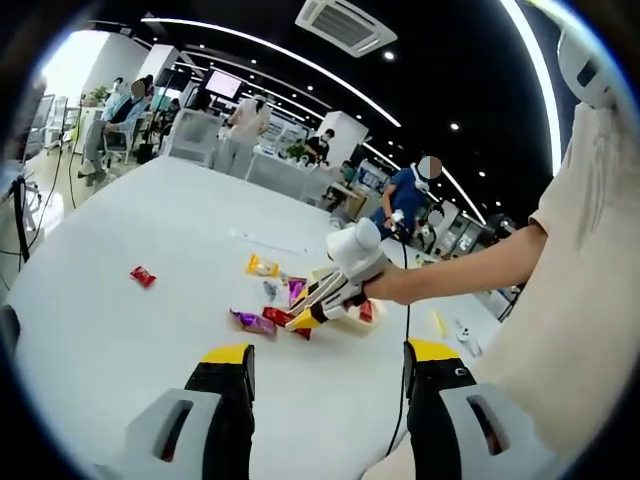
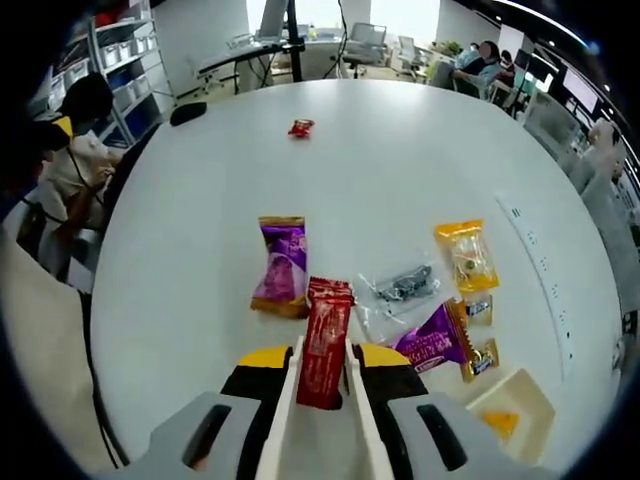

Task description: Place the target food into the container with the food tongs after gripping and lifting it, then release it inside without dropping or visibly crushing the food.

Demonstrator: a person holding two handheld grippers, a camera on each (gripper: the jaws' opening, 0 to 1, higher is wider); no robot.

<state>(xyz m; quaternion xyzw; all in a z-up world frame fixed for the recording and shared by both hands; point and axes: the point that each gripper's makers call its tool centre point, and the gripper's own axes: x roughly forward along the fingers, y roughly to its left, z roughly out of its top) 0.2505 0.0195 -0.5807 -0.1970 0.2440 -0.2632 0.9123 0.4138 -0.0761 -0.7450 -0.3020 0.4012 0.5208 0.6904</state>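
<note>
My right gripper (image 2: 325, 358) is shut on white food tongs (image 2: 290, 385), whose two arms run forward between the yellow-tipped jaws. The tongs pinch a long red snack packet (image 2: 326, 335) by its near end; I cannot tell whether it is off the table. A cream container (image 2: 515, 400) sits at the lower right with something yellow inside. In the left gripper view, the right gripper (image 1: 325, 298) and tongs (image 1: 305, 318) point down into the snack pile beside the container (image 1: 355, 318). My left gripper (image 1: 330, 358) is open and holds nothing, near the table's front.
A round white table (image 2: 400, 170) carries two purple packets (image 2: 283, 265) (image 2: 435, 345), a yellow packet (image 2: 465, 255), a clear packet (image 2: 405, 285) and a small red candy (image 2: 300, 127) lying far off. A person's arm (image 1: 470, 270) reaches in from the right. Chairs and people stand beyond the table.
</note>
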